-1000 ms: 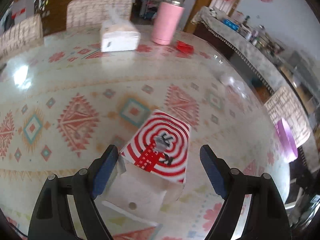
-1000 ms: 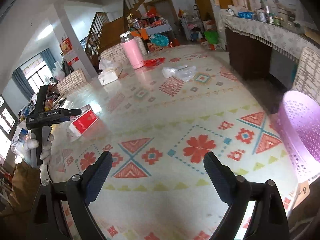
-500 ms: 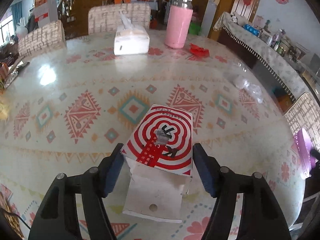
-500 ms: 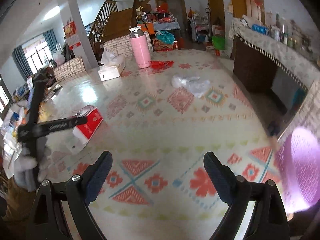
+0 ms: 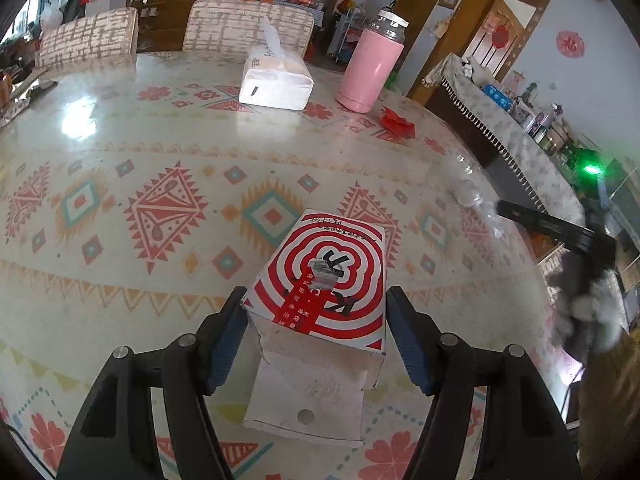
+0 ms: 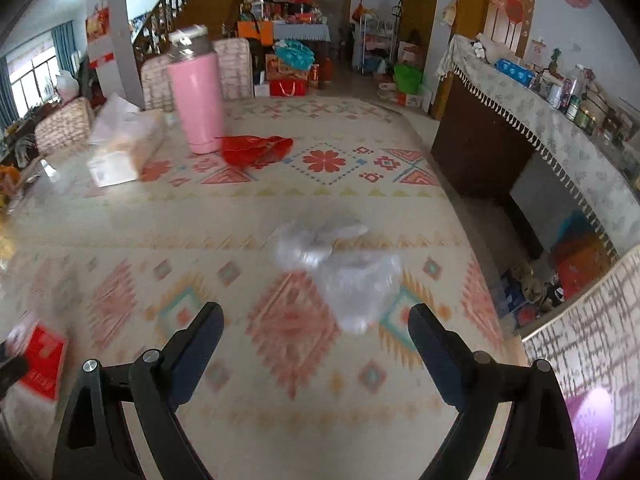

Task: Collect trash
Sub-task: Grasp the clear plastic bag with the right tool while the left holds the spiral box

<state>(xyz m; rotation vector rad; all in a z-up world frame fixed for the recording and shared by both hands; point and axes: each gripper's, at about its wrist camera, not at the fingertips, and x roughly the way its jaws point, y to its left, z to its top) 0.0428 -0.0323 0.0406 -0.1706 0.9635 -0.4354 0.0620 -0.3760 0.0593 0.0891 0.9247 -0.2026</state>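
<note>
Left gripper [image 5: 314, 338] clamped across red-and-white box [image 5: 324, 280], lower centre, long axis pointing away. Right gripper [image 6: 316, 338] apart; clear plastic bag [image 6: 340, 264] lies just ahead, centre frame.

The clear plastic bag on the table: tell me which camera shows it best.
The right wrist view. The plastic bag lies crumpled just ahead of the open right gripper, large though blurred. The left wrist view shows only a small pale lump near the table's far edge, beyond the red and white box.
</note>
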